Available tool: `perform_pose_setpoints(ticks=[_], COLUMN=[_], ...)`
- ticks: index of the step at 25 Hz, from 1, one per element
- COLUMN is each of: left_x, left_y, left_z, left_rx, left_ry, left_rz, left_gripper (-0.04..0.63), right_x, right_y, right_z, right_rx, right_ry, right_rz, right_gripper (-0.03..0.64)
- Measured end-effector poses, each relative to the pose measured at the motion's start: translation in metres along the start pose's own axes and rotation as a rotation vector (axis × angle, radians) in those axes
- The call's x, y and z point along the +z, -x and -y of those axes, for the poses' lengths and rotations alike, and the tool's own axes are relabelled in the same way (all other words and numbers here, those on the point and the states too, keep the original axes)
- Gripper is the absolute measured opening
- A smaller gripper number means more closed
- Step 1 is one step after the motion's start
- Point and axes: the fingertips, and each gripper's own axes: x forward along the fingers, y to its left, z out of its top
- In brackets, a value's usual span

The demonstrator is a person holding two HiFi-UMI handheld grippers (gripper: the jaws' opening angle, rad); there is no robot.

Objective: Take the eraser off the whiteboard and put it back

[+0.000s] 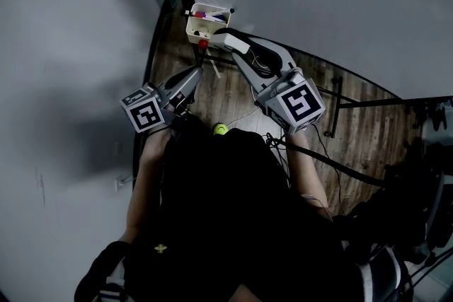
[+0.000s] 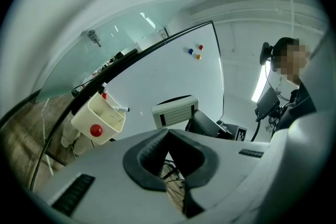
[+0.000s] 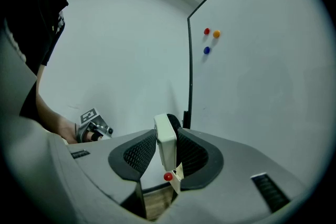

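The right tool (image 3: 168, 134) is clenched on the eraser (image 3: 164, 145), apparently clear of the whiteboard (image 3: 262, 86) at its 3 o'clock; removal looks done, the return is left; the left tool (image 2: 168, 134) is clenched, empty.

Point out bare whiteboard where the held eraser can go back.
Free: the white whiteboard face below the three small round magnets, inward of its black frame. Crowded: the board's edge round the cream plastic marker tray.
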Motion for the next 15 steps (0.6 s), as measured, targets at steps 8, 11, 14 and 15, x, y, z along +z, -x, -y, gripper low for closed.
perform_pose_setpoints(ticks=[8, 11, 14, 15], left_x=[0.0, -0.001, 0.001, 0.002], left_y=[0.008, 0.011, 0.013, 0.014], left_z=[0.005, 0.006, 0.005, 0.006], left_rx=[0.004, 0.003, 0.0, 0.0], left_ry=[0.01, 0.015, 0.02, 0.02], left_rz=[0.006, 0.009, 0.014, 0.016], left_gripper=[0.017, 0.017, 0.017, 0.017], right_x=[0.005, 0.004, 0.004, 0.005], right_y=[-0.003, -0.006, -0.01, -0.011], right_z=[-0.004, -0.005, -0.006, -0.006], right_rx=[-0.007, -0.002, 0.003, 0.003], right_ry=[0.022, 0.038, 0.05, 0.051], right_rz=[-0.028, -0.029, -0.029, -0.027], right_gripper=[0.133, 0.135, 0.135, 0.135])
